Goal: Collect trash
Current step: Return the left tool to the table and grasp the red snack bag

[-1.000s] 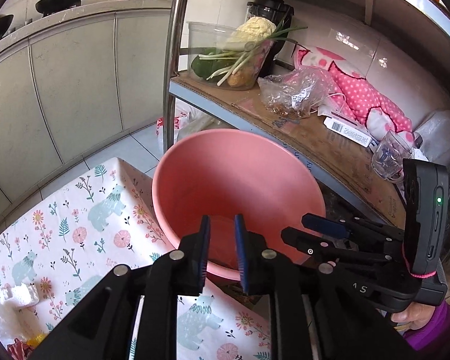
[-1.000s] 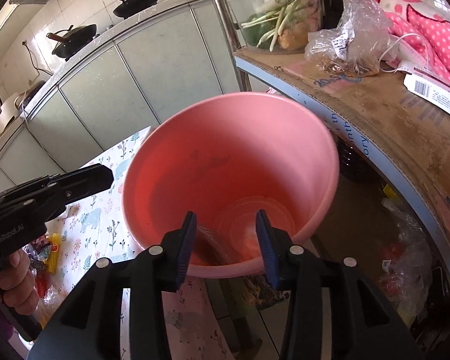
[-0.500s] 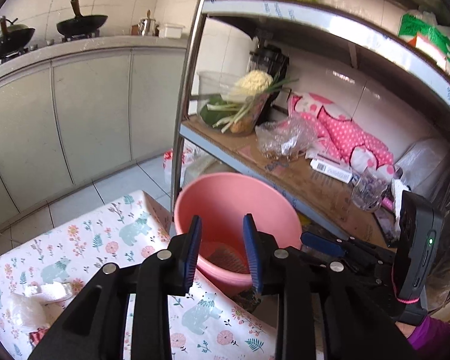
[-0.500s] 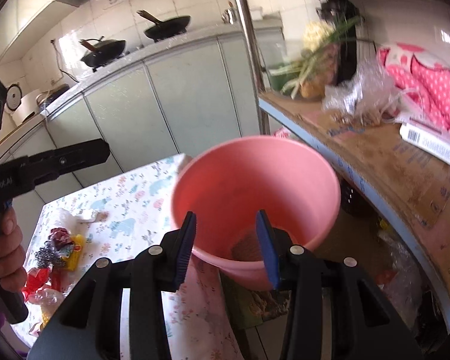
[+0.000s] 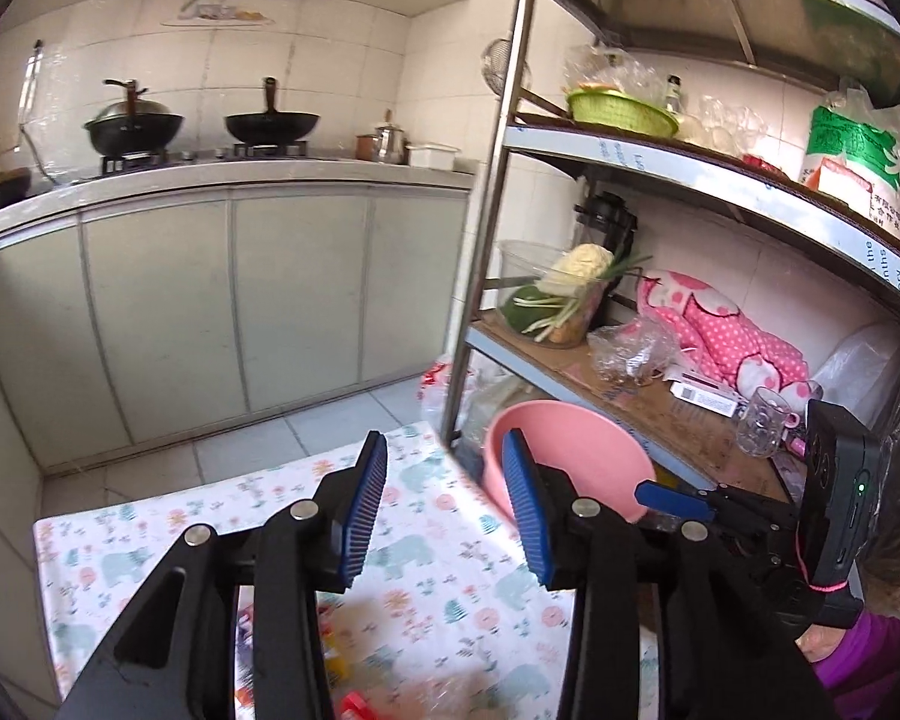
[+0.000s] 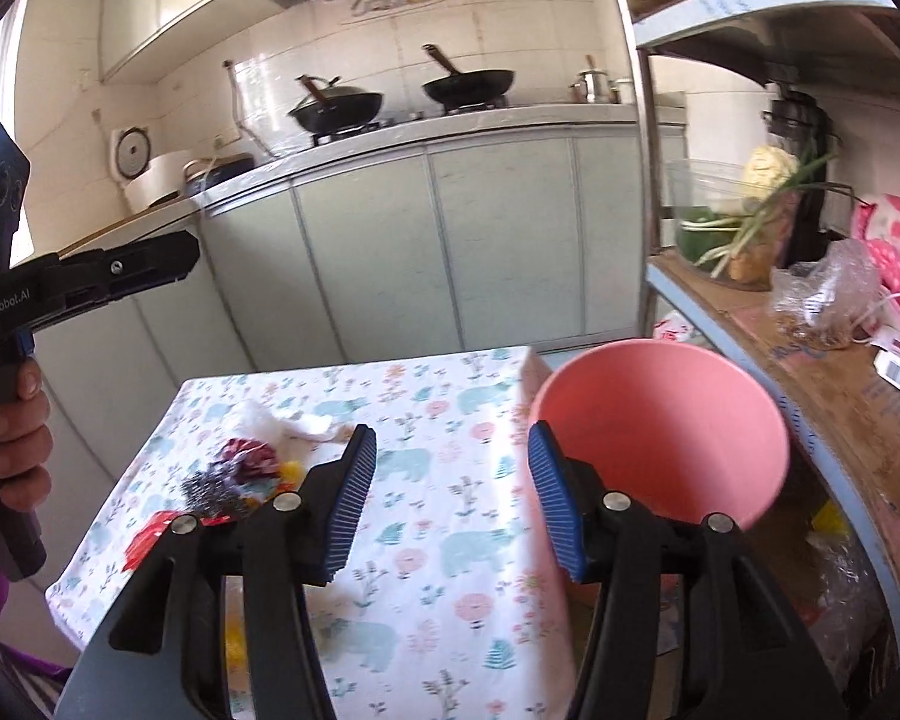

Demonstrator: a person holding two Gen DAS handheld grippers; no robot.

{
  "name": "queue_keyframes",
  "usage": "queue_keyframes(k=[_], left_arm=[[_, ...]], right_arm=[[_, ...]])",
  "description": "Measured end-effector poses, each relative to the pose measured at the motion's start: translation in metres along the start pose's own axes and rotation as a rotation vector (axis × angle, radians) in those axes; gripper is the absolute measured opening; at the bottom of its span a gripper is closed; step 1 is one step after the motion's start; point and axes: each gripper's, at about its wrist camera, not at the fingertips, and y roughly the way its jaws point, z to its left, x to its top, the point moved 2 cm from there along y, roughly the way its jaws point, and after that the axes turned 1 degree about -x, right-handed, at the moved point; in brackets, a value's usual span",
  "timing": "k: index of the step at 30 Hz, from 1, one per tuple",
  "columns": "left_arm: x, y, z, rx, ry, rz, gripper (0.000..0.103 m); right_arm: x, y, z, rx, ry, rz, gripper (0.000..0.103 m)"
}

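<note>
Blue ribbed pads line both claws, and nothing sits between them. Nearest me, the left claw [image 5: 444, 510] and the right claw [image 6: 450, 498] are both spreading their jaws over a table [image 6: 438, 540] with a flowered cloth. Left of the right claw lies the trash [image 6: 234, 474]: crumpled wrappers and white tissue. Just right of it stands a pink bucket [image 6: 660, 420], beside the metal shelf [image 6: 810, 372]. Beyond, woks [image 5: 270, 126] sit on the counter.

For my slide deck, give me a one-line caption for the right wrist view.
Empty right tongs, jaws opening, above the floral table, trash pile left, pink bucket right.
</note>
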Motion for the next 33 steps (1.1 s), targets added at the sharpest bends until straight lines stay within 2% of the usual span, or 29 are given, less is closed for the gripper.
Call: queue_keyframes(k=[8,12,18,21,26,33], left_arm=[[-0.037,-0.058,0.044,0.099,-0.047,-0.002,0.041],[-0.061,-0.077,0.053,0.108,-0.054,0.034,0.042],[-0.099,-0.088,0.057,0.116,-0.069,0.103,0.042],[-0.12,-0.085,0.07,0.119,-0.137,0.151,0.042],[-0.148,-0.067,0.099,0.103,-0.332,0.233,0.042],[-0.179,-0.033,0.12,0.06,-0.489,0.354,0.042]], right_arm=[[-0.015,0.004,0.047,0.134,-0.051,0.081,0.054],[-0.025,0.009,0.061,0.197,-0.071,0.146,0.054],[-0.039,0.017,0.071,0.245,-0.092,0.224,0.054],[-0.044,0.022,0.073,0.265,-0.081,0.251,0.054],[-0.05,0.031,0.08,0.276,-0.093,0.284,0.054],[-0.055,0.036,0.092,0.303,-0.131,0.318,0.054]])
